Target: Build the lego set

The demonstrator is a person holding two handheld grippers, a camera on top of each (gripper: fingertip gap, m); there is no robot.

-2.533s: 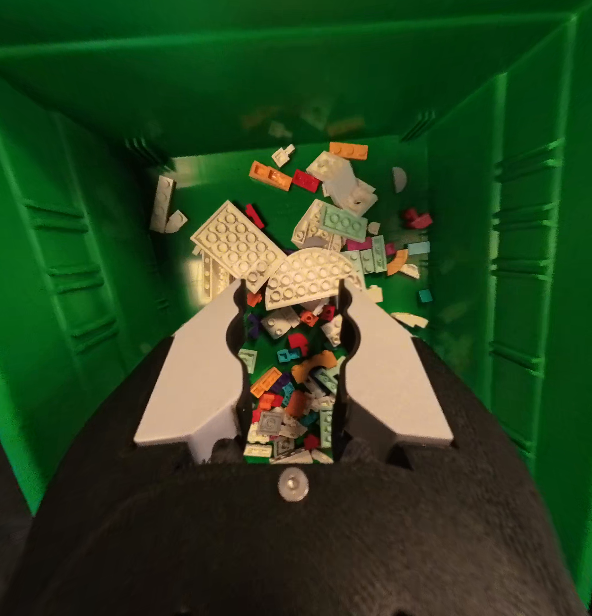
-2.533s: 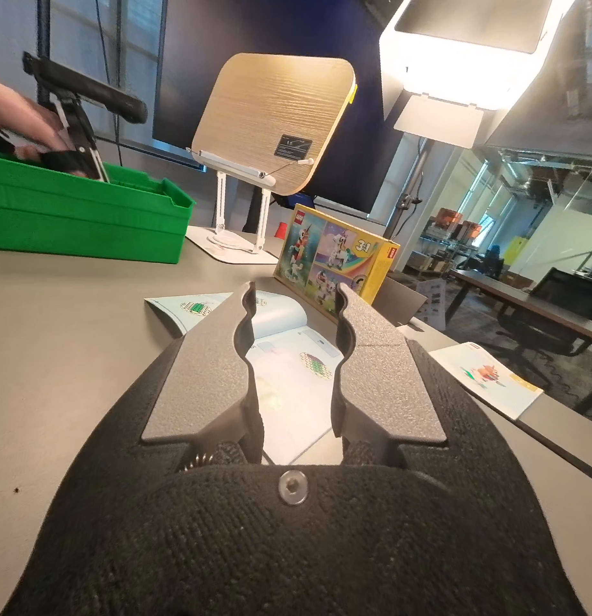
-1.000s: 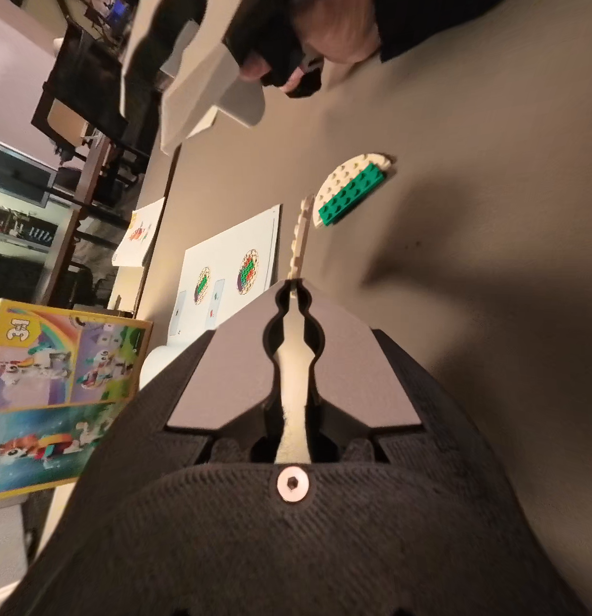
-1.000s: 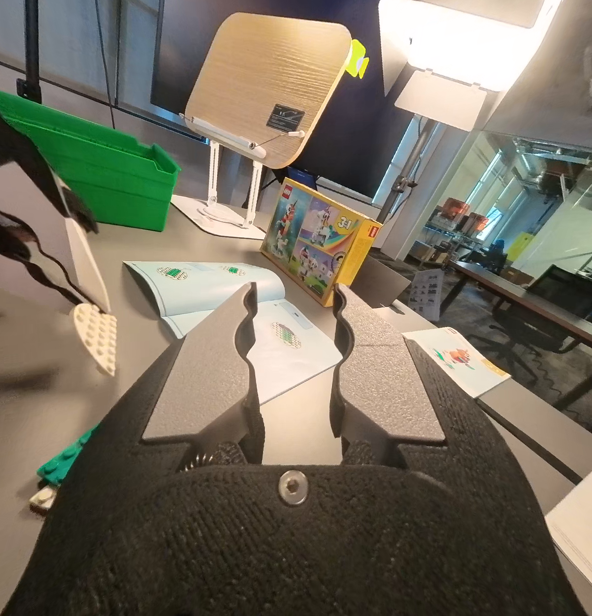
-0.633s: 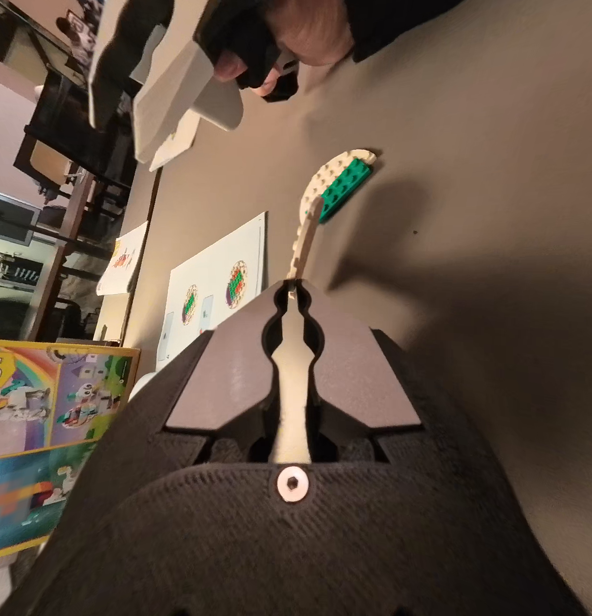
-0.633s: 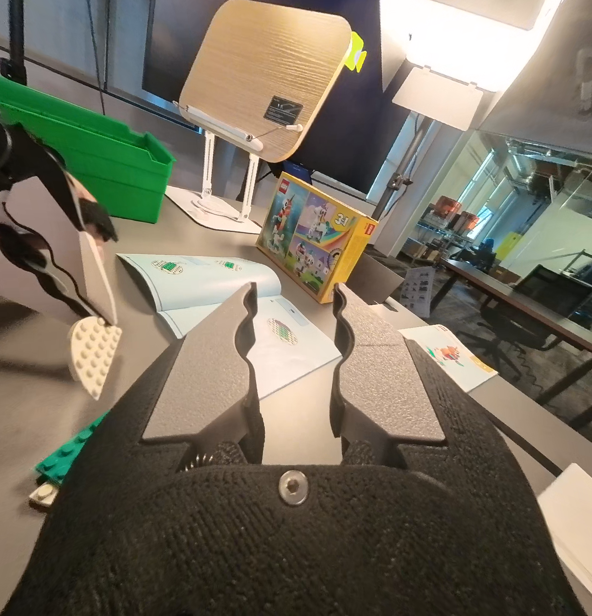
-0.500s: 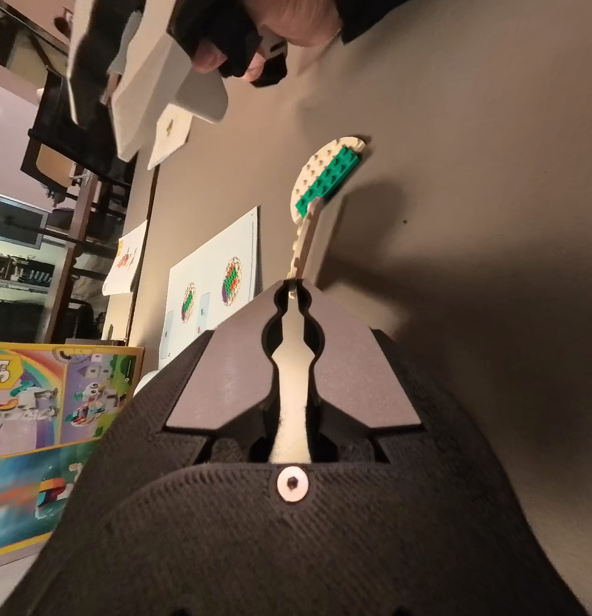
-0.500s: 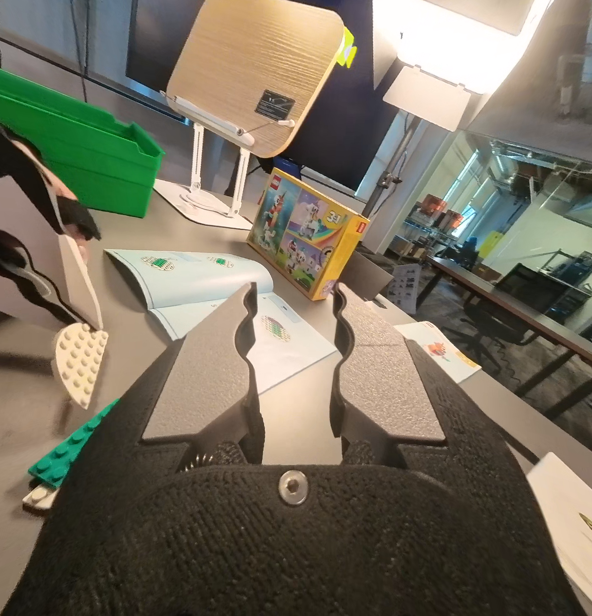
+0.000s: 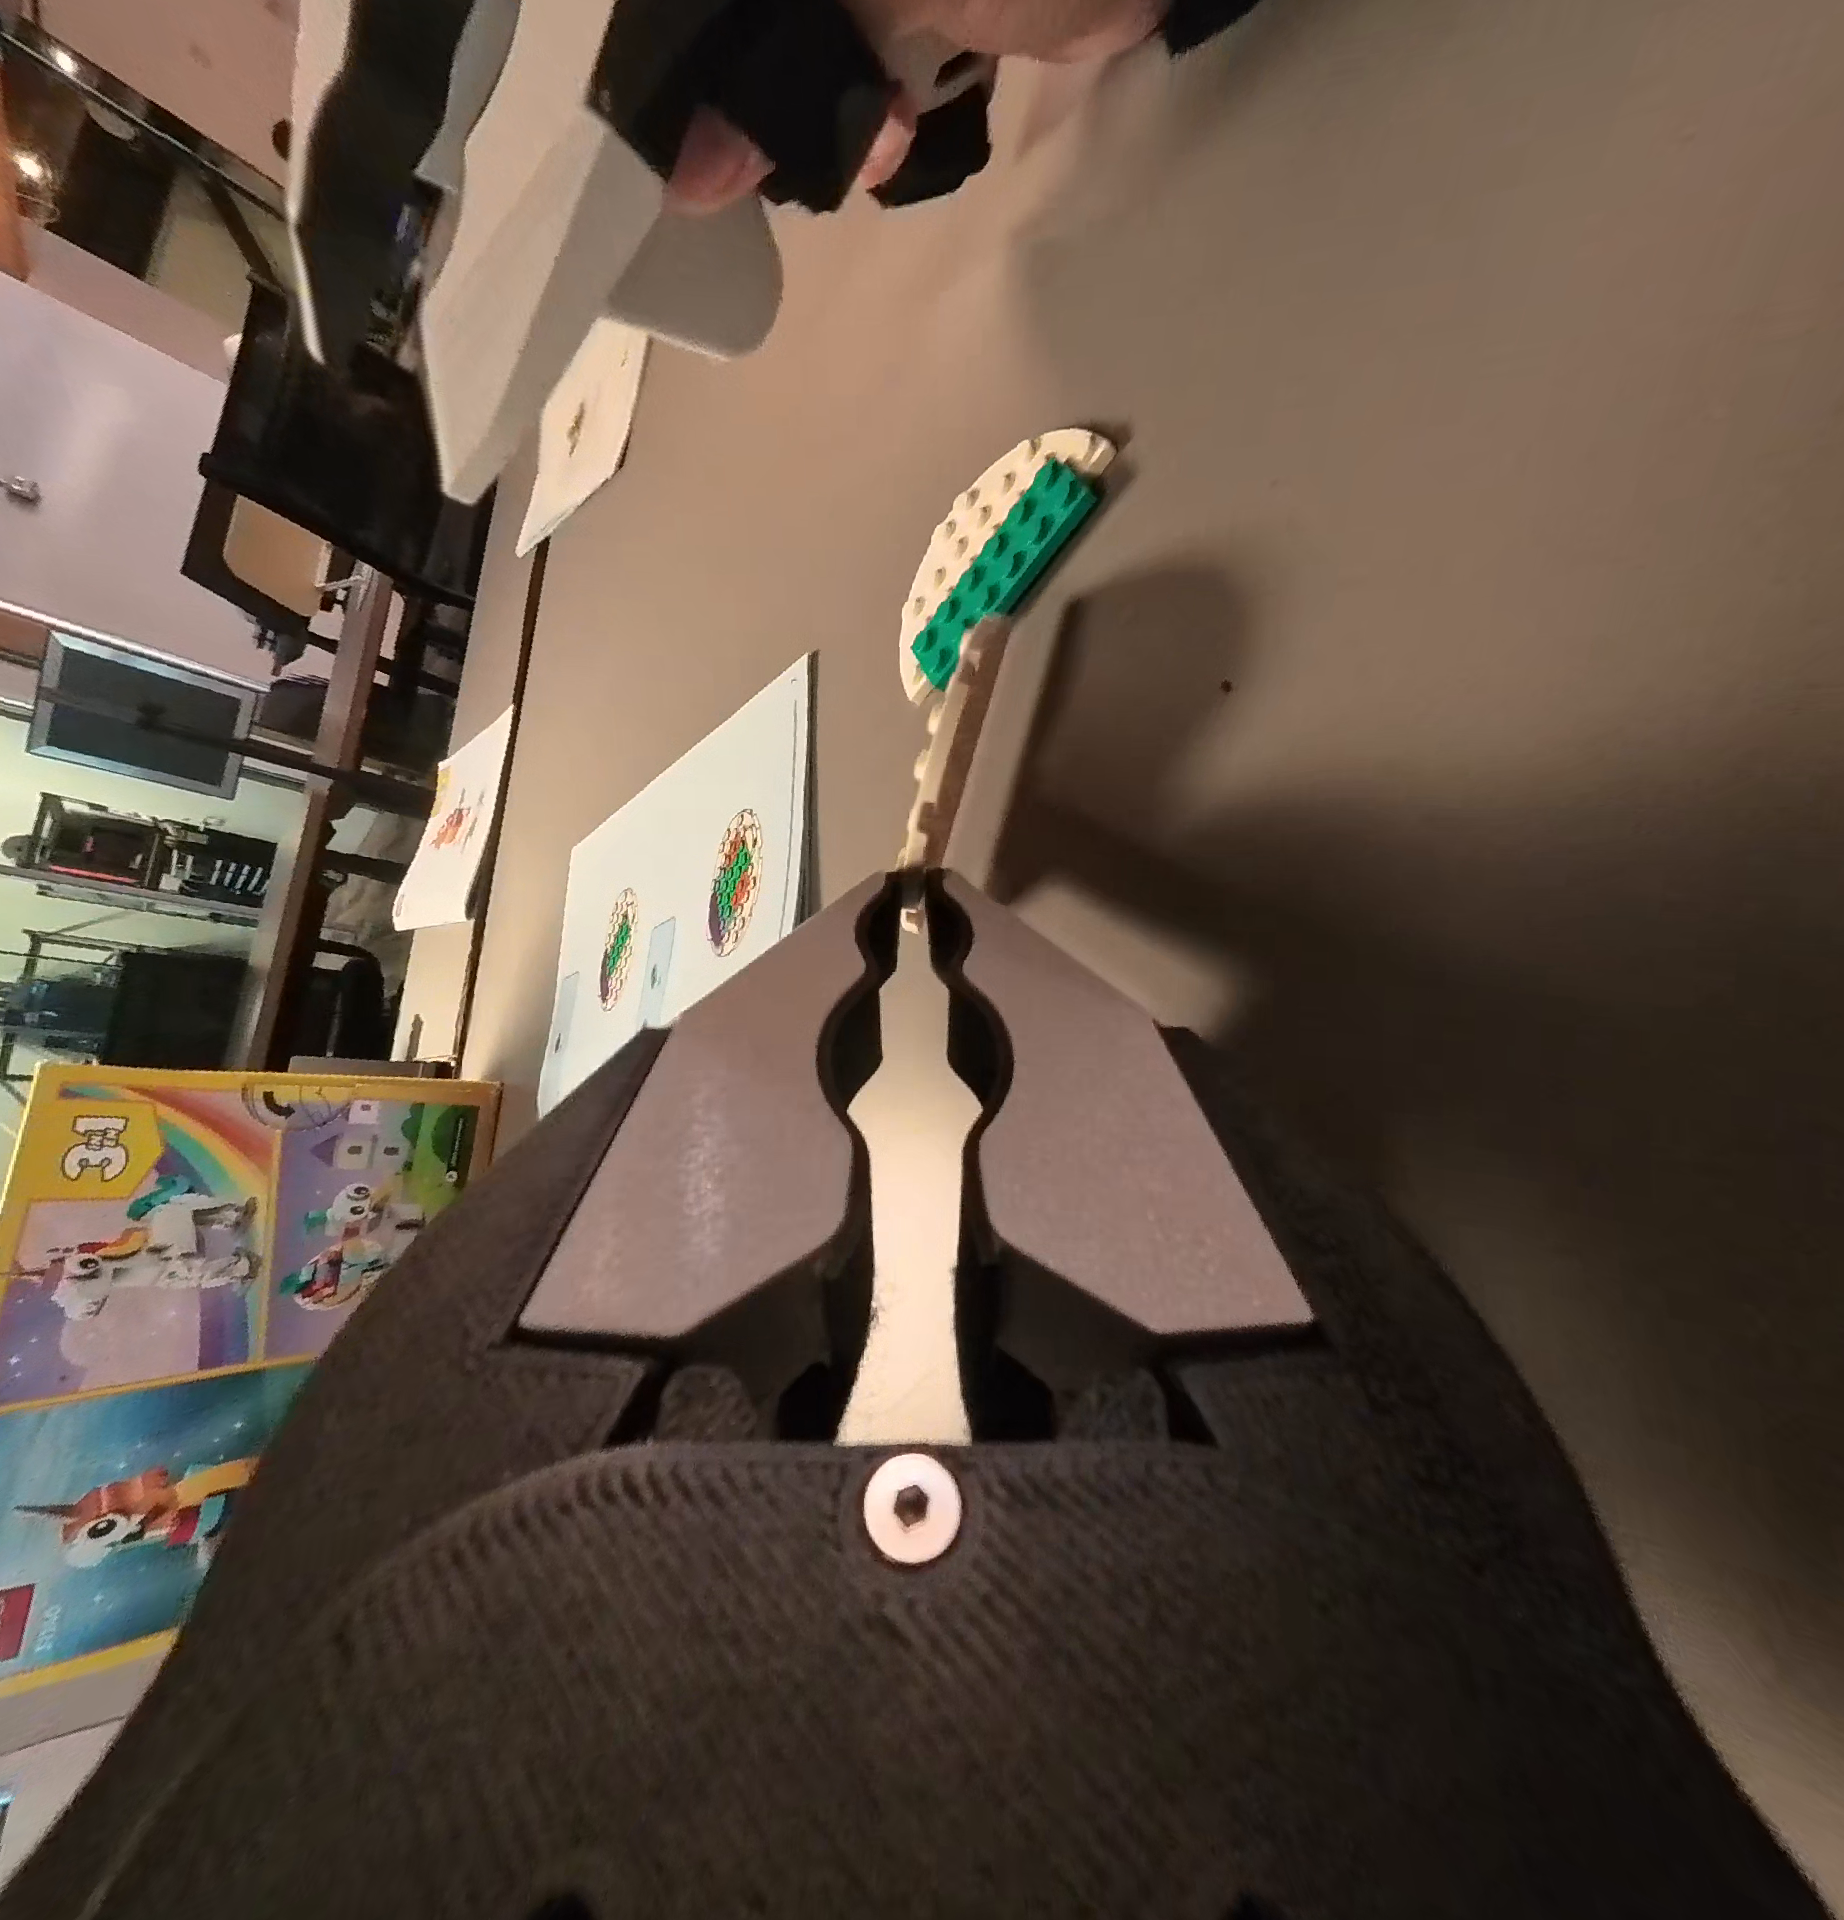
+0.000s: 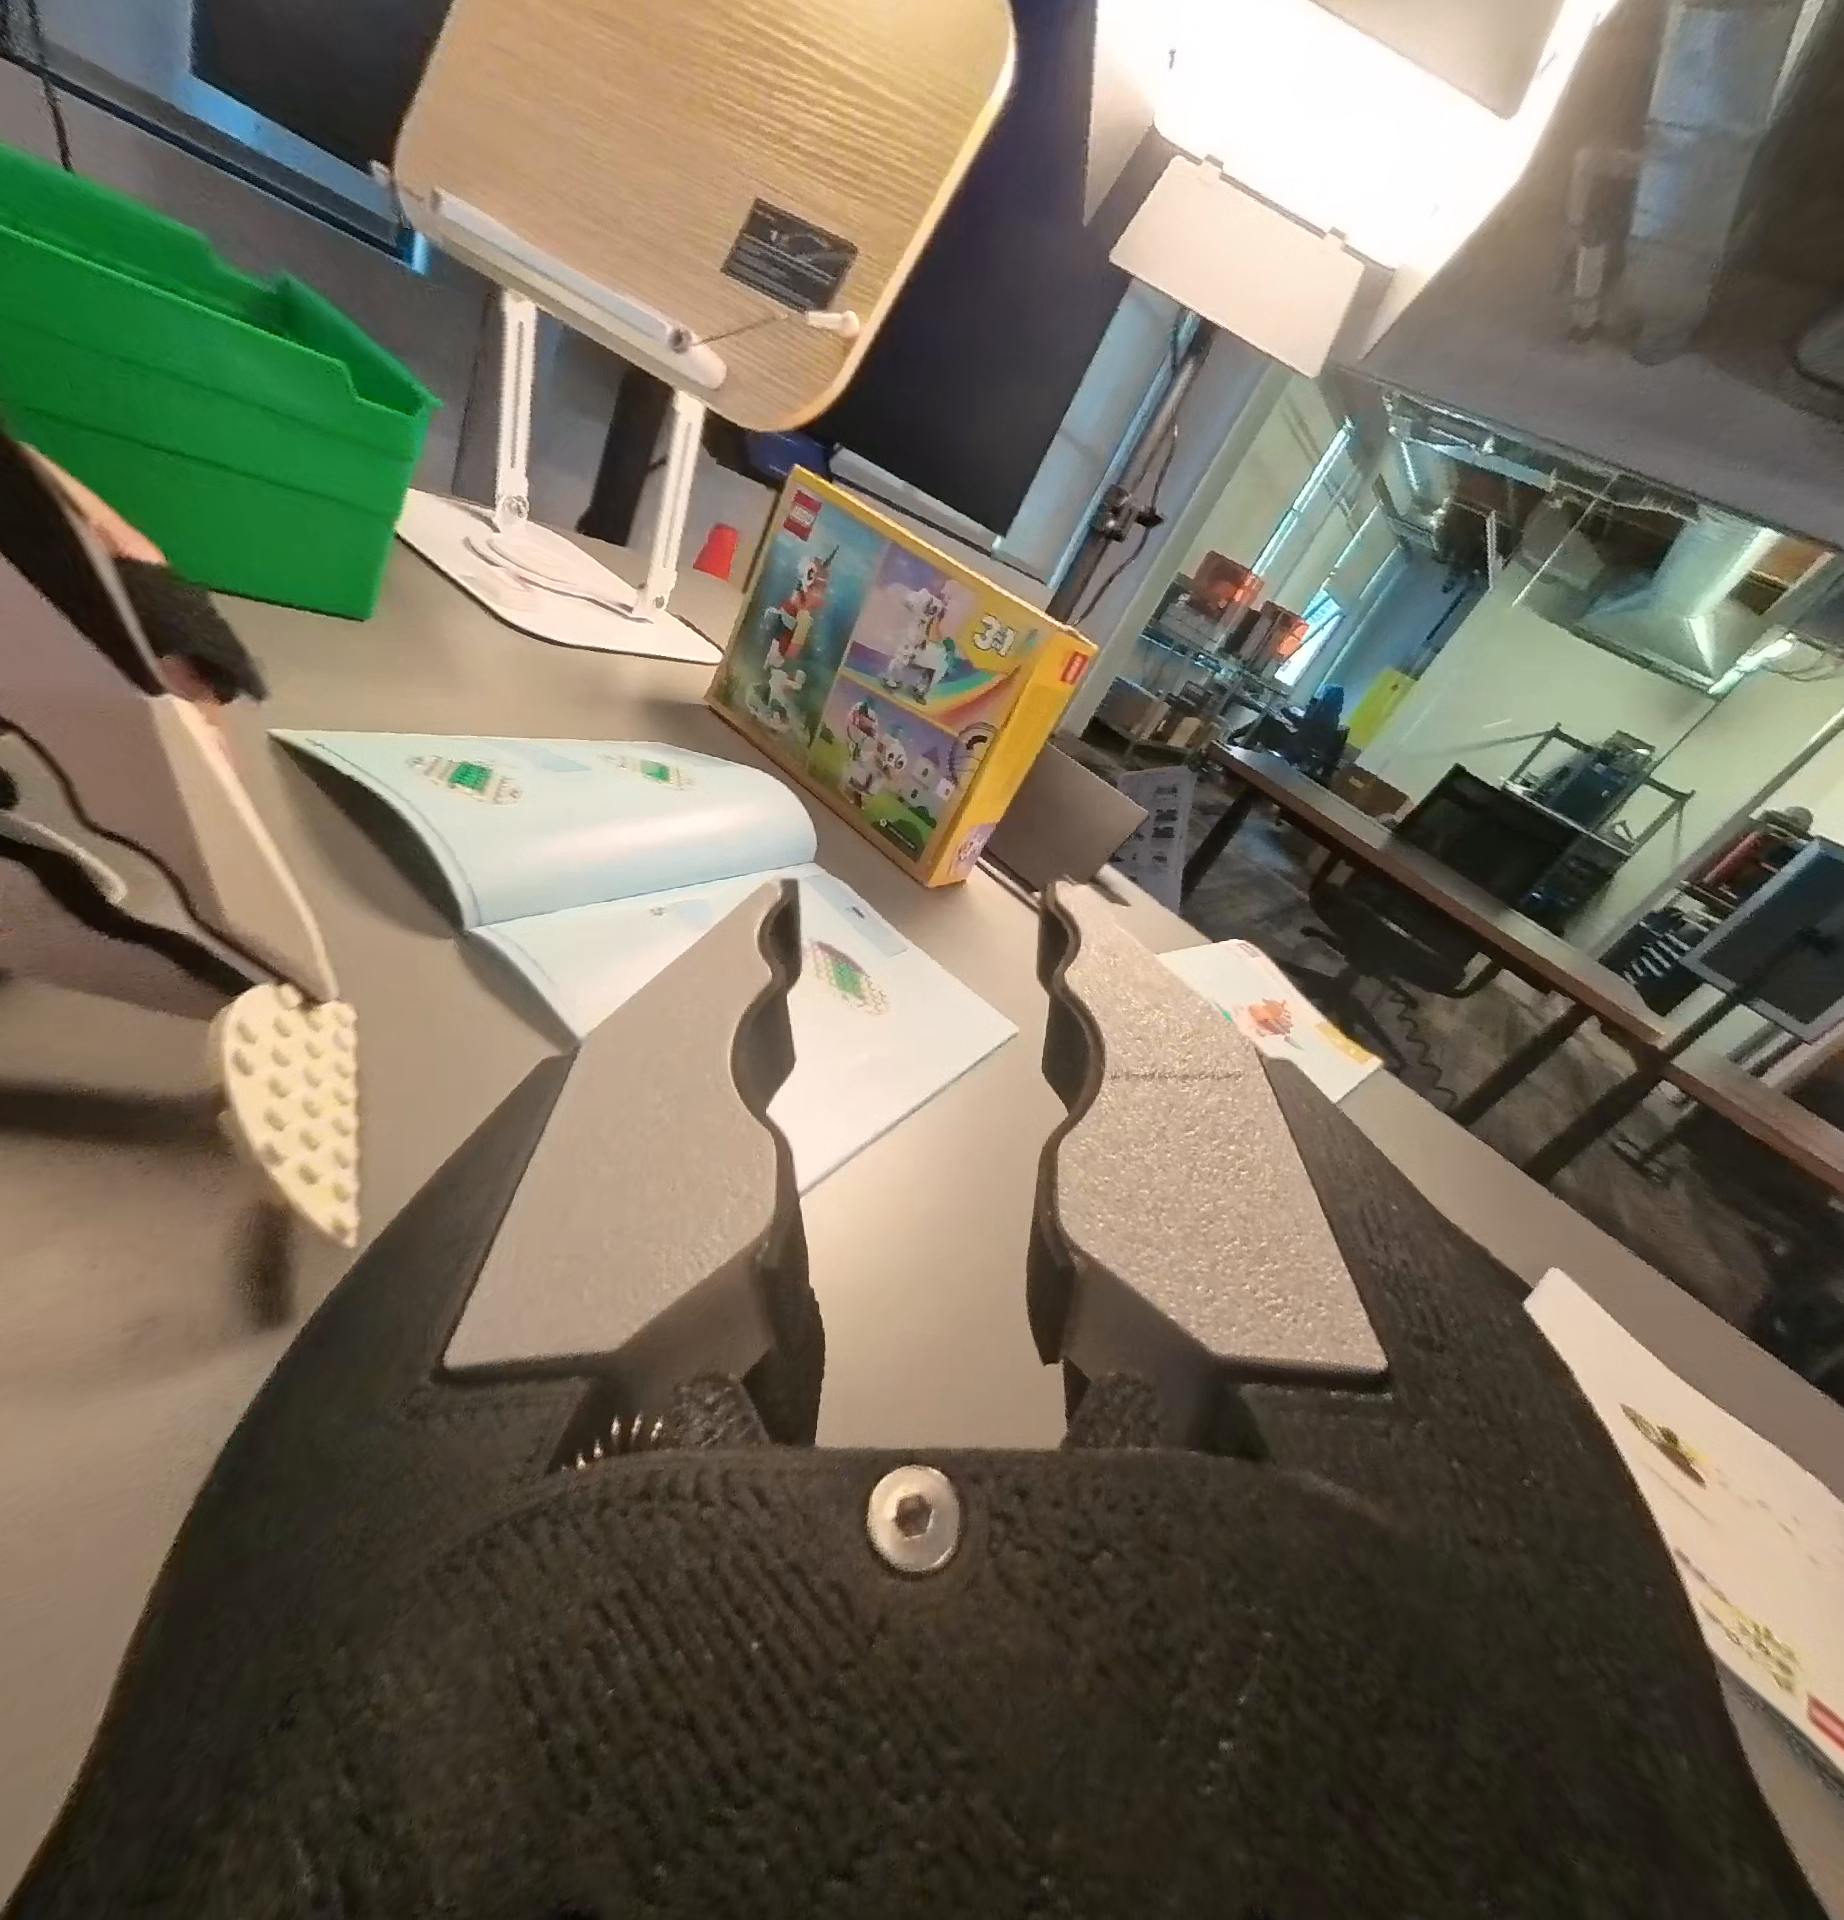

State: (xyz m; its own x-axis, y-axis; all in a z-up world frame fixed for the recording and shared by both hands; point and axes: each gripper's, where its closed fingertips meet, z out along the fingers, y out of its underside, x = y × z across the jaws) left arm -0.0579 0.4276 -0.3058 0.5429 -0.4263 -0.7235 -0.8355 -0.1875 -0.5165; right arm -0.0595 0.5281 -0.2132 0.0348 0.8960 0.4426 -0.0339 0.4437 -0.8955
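Observation:
My left gripper (image 9: 913, 883) is shut on a white half-round plate (image 9: 944, 748), held edge-on above the table. The plate's far end is close to a second white half-round plate with a green plate on it (image 9: 1011, 551), which lies flat on the table; I cannot tell whether they touch. In the right wrist view the left gripper (image 10: 305, 987) shows at the left with the held plate (image 10: 294, 1112) hanging below its tips. My right gripper (image 10: 913, 904) is open and empty above the table. It also shows in the left wrist view (image 9: 544, 260), held by a hand.
An open instruction booklet (image 10: 606, 852) lies mid-table, with the yellow set box (image 10: 897, 717) behind it. A green bin (image 10: 170, 416) and a wooden book stand (image 10: 689, 187) stand at the back left. Leaflets (image 10: 1271, 1018) lie on the right.
My left gripper closed on the white half-round plate in the green bin and carried it out to the table, then down towards the green-and-white assembly. My right gripper stayed open and shifted slightly.

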